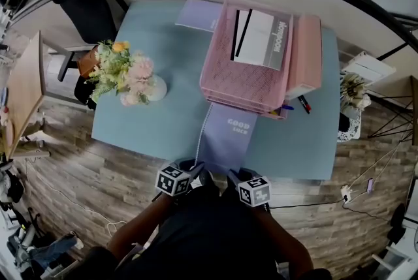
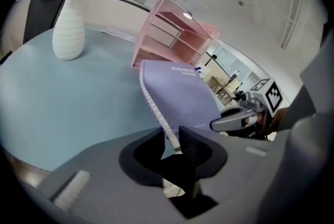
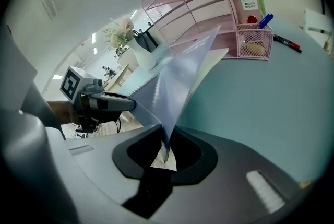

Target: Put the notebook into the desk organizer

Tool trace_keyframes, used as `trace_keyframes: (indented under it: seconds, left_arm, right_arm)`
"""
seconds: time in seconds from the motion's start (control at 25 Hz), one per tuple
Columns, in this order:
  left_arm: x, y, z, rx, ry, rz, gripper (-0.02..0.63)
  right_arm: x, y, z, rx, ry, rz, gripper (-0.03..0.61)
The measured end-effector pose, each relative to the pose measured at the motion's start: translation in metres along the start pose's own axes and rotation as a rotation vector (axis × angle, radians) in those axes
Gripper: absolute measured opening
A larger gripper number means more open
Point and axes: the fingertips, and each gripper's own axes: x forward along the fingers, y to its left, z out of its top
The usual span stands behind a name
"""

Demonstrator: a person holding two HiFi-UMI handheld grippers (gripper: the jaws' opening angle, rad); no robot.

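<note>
Nearest the head camera are the person's dark-sleeved arms (image 1: pixel 215 233), reaching forward from the bottom of the view, one gripper in each hand. Both grippers meet at the near edge of a pale blue-green table (image 1: pixel 150 122). Between them they hold a lavender spiral-bound notebook (image 1: pixel 225 135) with "GOOD LUCK" printed in white on its cover.

The left gripper (image 1: pixel 196 169) is clenched on the near end of the notebook's (image 2: pixel 180 97) white wire spine, and its own view shows the coil pinched between the dark jaws (image 2: pixel 175 144). The right gripper (image 1: pixel 230 173) is clamped on the opposite near corner. In its view the cover (image 3: pixel 177 82) rises steeply out of the closed jaws (image 3: pixel 166 147), with white pages showing beside it.

The notebook stretches away from the person over the table. Its far end lies just before the front of a pink wire-mesh desk organizer (image 1: pixel 248 76) with stacked tiers. I cannot tell whether the two touch. On top of the organizer lies a white and grey booklet (image 1: pixel 261 37). At its right corner a small pink mesh pen cup (image 3: pixel 254 43) holds a blue pen, and loose pens (image 3: pixel 286 42) lie on the table nearby.

To the left, well apart from the notebook, stands a white ribbed vase of pink and orange flowers (image 1: pixel 127 76). Behind the organizer another flat lavender book (image 1: pixel 199 14) lies on the table. Off the table's far left corner sits a black office chair (image 1: pixel 85 8)
</note>
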Motion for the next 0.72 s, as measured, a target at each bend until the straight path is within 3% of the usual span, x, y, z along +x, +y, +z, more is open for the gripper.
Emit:
trace_keyframes:
  seconds: [0.72]
  left_arm:
    - [0.005,0.017,0.01,-0.01,0.031,-0.018,0.147]
  right_arm:
    - [0.018,-0.003,0.01,0.017,0.026,-0.006,0.055]
